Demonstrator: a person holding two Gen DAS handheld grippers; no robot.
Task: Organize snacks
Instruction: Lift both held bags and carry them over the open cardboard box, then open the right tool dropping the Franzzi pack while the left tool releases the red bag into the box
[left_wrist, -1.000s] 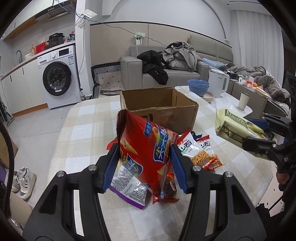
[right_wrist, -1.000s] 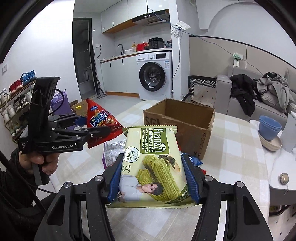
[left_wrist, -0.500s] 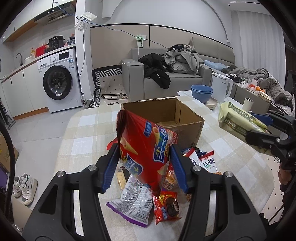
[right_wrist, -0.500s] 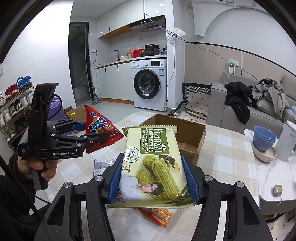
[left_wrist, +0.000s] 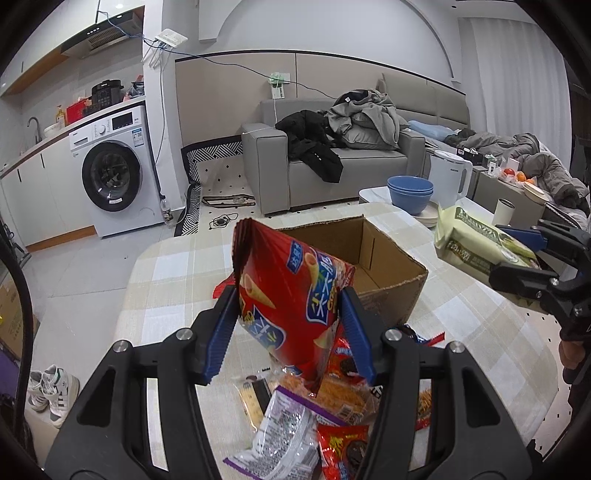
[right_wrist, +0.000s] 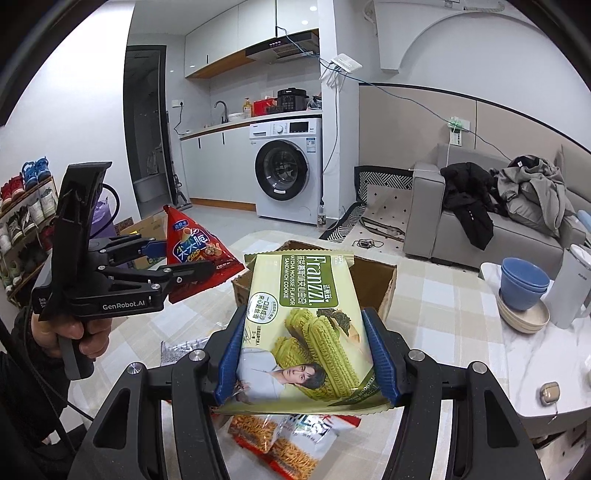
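My left gripper (left_wrist: 288, 317) is shut on a red chip bag (left_wrist: 288, 291) and holds it upright above the table, just in front of the open cardboard box (left_wrist: 388, 258). My right gripper (right_wrist: 306, 350) is shut on a green Franzzi cookie pack (right_wrist: 306, 317) and holds it in the air before the same box (right_wrist: 384, 280). In the left wrist view the cookie pack (left_wrist: 476, 247) hangs to the right of the box. In the right wrist view the red bag (right_wrist: 192, 258) hangs at the left. Several loose snack packets (left_wrist: 325, 413) lie below on the checked tablecloth (left_wrist: 166, 273).
Blue bowls (left_wrist: 410, 188) and a white kettle (left_wrist: 448, 173) stand on a side table beyond the box. A grey sofa (left_wrist: 332, 166) with clothes and a washing machine (left_wrist: 114, 173) are behind. More snack packets (right_wrist: 288, 443) lie under the right gripper.
Both grippers have risen with their packs and moved towards the box. The box interior now shows more from above and the loose packets sit lower in the views.
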